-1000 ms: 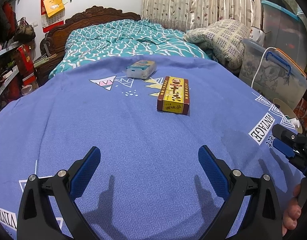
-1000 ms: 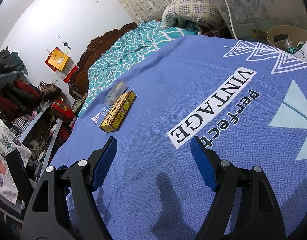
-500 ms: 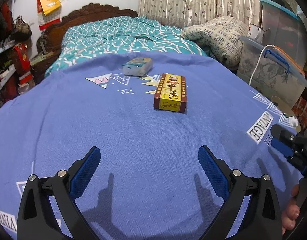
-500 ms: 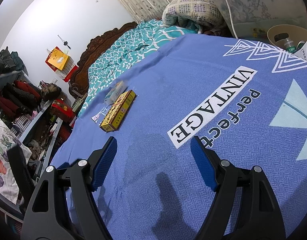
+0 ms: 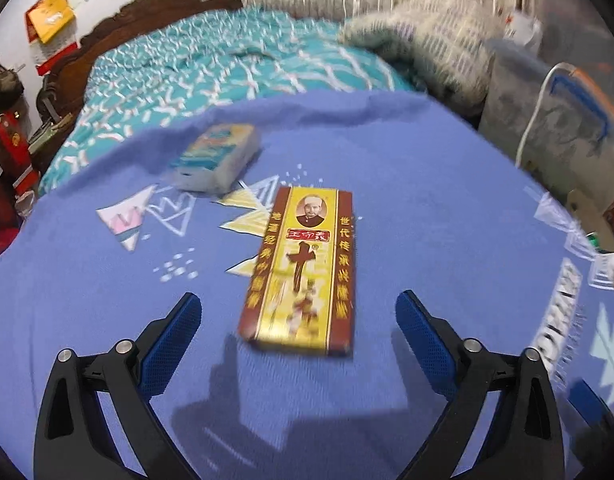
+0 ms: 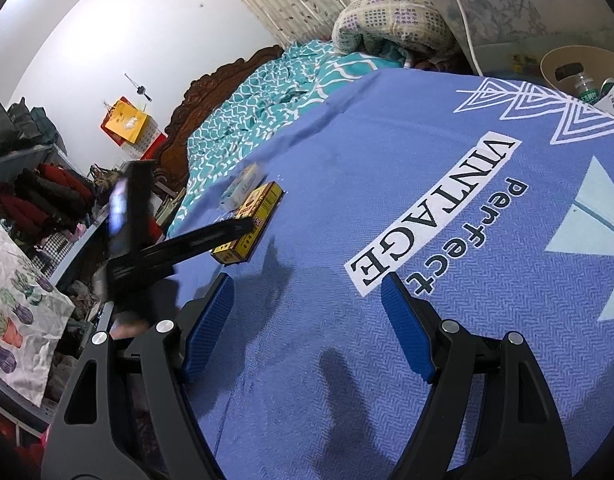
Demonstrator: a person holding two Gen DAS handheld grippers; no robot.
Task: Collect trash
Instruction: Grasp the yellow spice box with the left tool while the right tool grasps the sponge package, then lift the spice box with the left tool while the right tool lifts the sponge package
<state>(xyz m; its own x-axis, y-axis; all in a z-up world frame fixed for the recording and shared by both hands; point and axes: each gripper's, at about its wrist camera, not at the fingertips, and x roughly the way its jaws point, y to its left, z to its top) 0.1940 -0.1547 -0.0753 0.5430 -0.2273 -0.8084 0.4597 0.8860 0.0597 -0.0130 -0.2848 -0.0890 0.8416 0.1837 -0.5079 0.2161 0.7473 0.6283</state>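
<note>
Blue bedspread [image 5: 447, 208] lies bare around my yellow-and-red box [image 5: 303, 268], a tissue pack [image 5: 217, 156] just behind, left tool [image 5: 297, 320] closing slightly yet gaping empty, right tool [image 6: 307, 316] wide, empty.

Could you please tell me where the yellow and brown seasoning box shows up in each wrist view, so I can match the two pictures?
Left wrist view: the seasoning box lies at centre on the blue sheet, ahead of the open left tongs.
Right wrist view: it sits left of centre, partly hidden by the left tongs.
Shared landmark: the white tissue pack just beyond the box.
</note>
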